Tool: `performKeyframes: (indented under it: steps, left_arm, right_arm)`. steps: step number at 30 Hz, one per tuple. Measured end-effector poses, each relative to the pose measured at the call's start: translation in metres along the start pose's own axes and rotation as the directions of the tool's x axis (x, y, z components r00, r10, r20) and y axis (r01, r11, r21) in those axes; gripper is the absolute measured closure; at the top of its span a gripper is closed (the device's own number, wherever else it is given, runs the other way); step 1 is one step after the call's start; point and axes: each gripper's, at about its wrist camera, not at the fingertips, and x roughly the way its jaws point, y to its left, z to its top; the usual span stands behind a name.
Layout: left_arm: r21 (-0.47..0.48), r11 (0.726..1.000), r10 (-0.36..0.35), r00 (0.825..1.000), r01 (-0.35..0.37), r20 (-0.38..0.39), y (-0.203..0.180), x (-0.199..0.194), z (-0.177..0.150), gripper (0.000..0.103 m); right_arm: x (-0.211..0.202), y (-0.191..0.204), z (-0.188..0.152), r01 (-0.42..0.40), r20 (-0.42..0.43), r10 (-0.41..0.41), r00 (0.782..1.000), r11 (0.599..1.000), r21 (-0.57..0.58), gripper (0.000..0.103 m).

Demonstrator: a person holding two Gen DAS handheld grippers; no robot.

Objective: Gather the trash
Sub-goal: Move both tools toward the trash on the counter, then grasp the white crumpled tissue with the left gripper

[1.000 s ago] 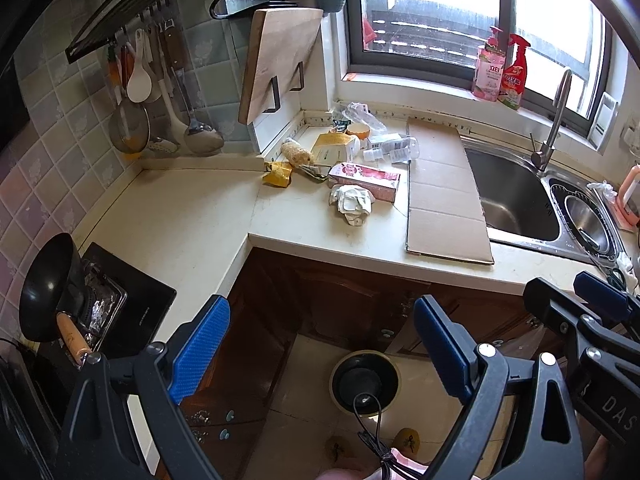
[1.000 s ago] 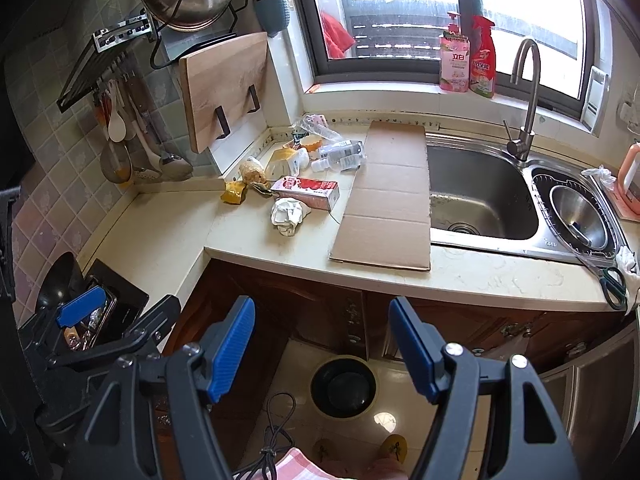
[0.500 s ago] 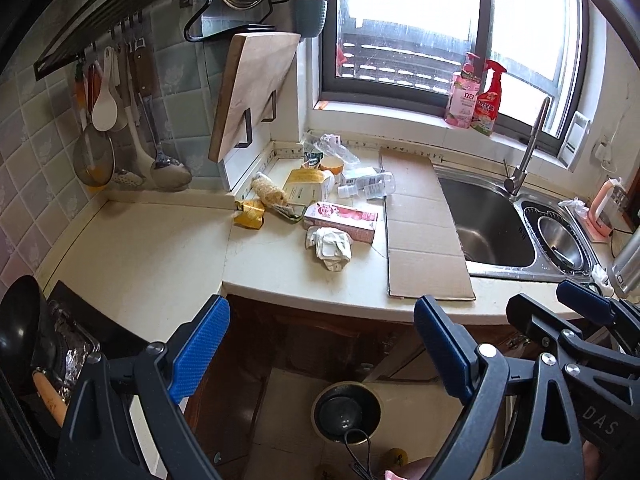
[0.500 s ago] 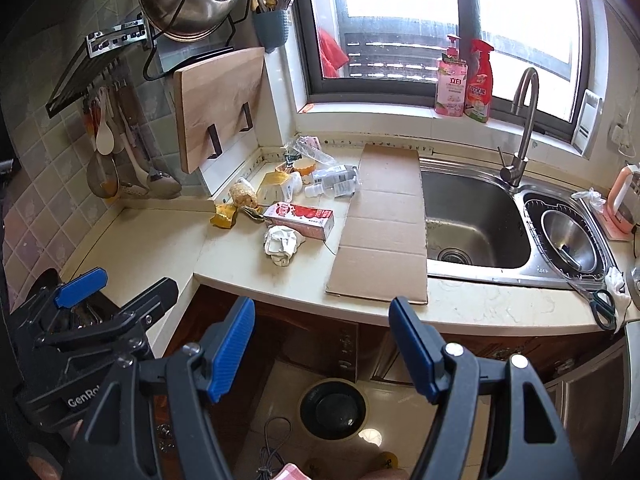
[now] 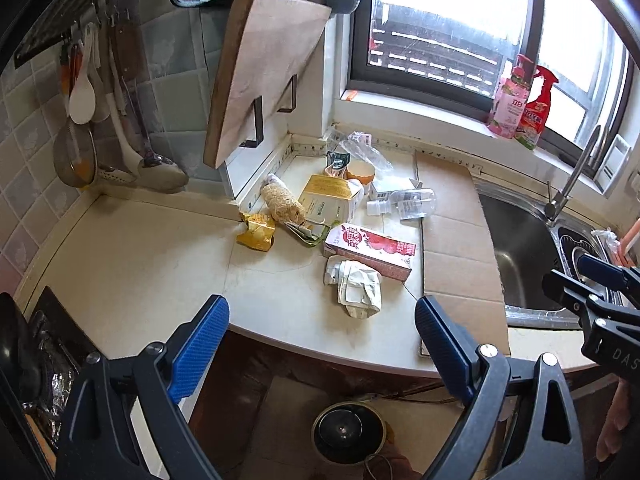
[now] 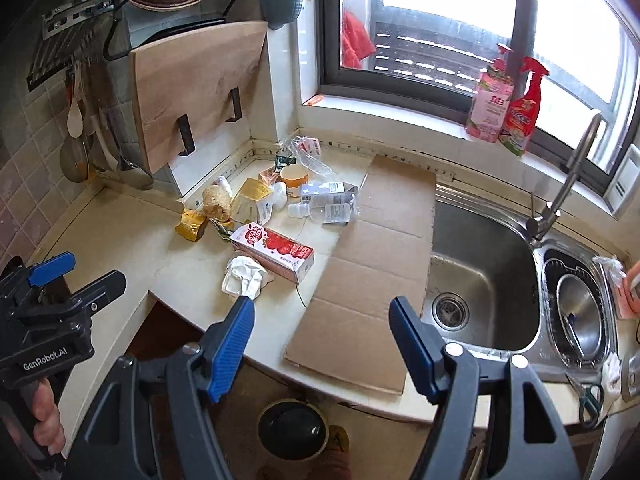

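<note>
Trash lies in the counter corner: a pink carton (image 5: 370, 250) (image 6: 276, 254), a crumpled white tissue (image 5: 356, 288) (image 6: 244, 276), a yellow wrapper (image 5: 256, 232) (image 6: 192, 226), a yellow box (image 5: 328, 200), a clear plastic bottle (image 5: 408, 202) (image 6: 324, 208) and a flat cardboard sheet (image 5: 456, 236) (image 6: 372, 264). A black bin (image 5: 348, 430) (image 6: 290, 428) stands on the floor below. My left gripper (image 5: 322, 346) is open and empty, in front of the counter edge near the tissue. My right gripper (image 6: 322, 338) is open and empty over the cardboard's near end.
A steel sink (image 6: 480, 280) with a tap (image 6: 564, 184) lies to the right. A cutting board (image 5: 260, 72) and hanging utensils (image 5: 100, 120) line the back wall. Two cleaner bottles (image 6: 504, 104) stand on the sill. A black pan (image 5: 16, 344) sits at far left.
Both grippers have risen and moved forward toward the counter; the trash pile looks larger and nearer. Both stay open and empty.
</note>
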Motion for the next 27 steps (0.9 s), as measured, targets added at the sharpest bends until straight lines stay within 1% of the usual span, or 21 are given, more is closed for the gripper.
performKeyframes:
  steps: [3, 6, 8, 10, 13, 15, 18, 20, 22, 24, 25, 26, 27]
  left_arm:
    - [-0.019, 1.0, 0.008, 0.997, -0.009, -0.073, -0.005, 0.042, 0.014, 0.01]
    - [-0.032, 0.999, 0.009, 0.988, -0.014, -0.155, -0.015, 0.087, 0.021, 0.01]
    - [-0.047, 0.999, 0.004, 0.976, -0.015, -0.218, -0.021, 0.12, 0.024, 0.01]
    - [-0.063, 0.997, 0.015, 0.965, -0.033, -0.262, -0.026, 0.146, 0.022, 0.01]
    - [-0.077, 0.995, 0.028, 0.945, -0.056, -0.326, -0.03, 0.186, 0.017, 0.01]
    - [-0.087, 0.994, 0.032, 0.932, -0.068, -0.36, -0.031, 0.205, 0.012, 0.01]
    - [-0.122, 0.99, 0.015, 0.917, -0.069, -0.398, -0.031, 0.227, 0.005, 0.01]
    - [-0.145, 0.987, 0.008, 0.91, -0.074, -0.414, -0.03, 0.239, 0.002, 0.01]
    - [-0.178, 0.982, -0.014, 0.911, -0.066, -0.412, -0.028, 0.247, 0.0, 0.018]
    - [-0.2, 0.978, -0.029, 0.906, -0.062, -0.422, -0.025, 0.253, -0.003, 0.05]
    - [-0.209, 0.976, -0.035, 0.901, -0.062, -0.432, -0.023, 0.256, -0.004, 0.053]
    - [-0.226, 0.973, -0.047, 0.902, -0.056, -0.429, -0.02, 0.258, -0.006, 0.053]
    - [-0.235, 0.971, -0.053, 0.905, -0.053, -0.422, -0.017, 0.257, -0.007, 0.055]
  right_arm:
    - [0.041, -0.004, 0.026, -0.047, -0.046, 0.043, 0.998, 0.996, -0.073, 0.032]
    - [0.086, -0.002, 0.045, -0.111, -0.105, 0.096, 0.99, 0.982, -0.151, 0.032]
    - [0.118, 0.002, 0.056, -0.157, -0.156, 0.127, 0.98, 0.968, -0.198, 0.032]
    - [0.152, 0.009, 0.062, -0.197, -0.202, 0.15, 0.968, 0.951, -0.239, 0.032]
    - [0.192, 0.015, 0.068, -0.221, -0.249, 0.153, 0.956, 0.936, -0.273, 0.033]
    - [0.215, 0.017, 0.072, -0.244, -0.281, 0.165, 0.946, 0.93, -0.276, 0.033]
    - [0.235, 0.016, 0.072, -0.281, -0.314, 0.19, 0.93, 0.919, -0.276, 0.033]
    - [0.244, 0.016, 0.072, -0.304, -0.329, 0.205, 0.922, 0.909, -0.284, 0.033]
    - [0.249, 0.019, 0.069, -0.322, -0.342, 0.214, 0.915, 0.898, -0.301, 0.033]
    - [0.255, 0.022, 0.066, -0.34, -0.359, 0.219, 0.907, 0.884, -0.321, 0.033]
    - [0.257, 0.025, 0.065, -0.35, -0.366, 0.223, 0.903, 0.877, -0.33, 0.033]
    - [0.259, 0.027, 0.064, -0.358, -0.371, 0.226, 0.901, 0.871, -0.338, 0.033]
    - [0.261, 0.03, 0.062, -0.367, -0.379, 0.229, 0.897, 0.862, -0.349, 0.033]
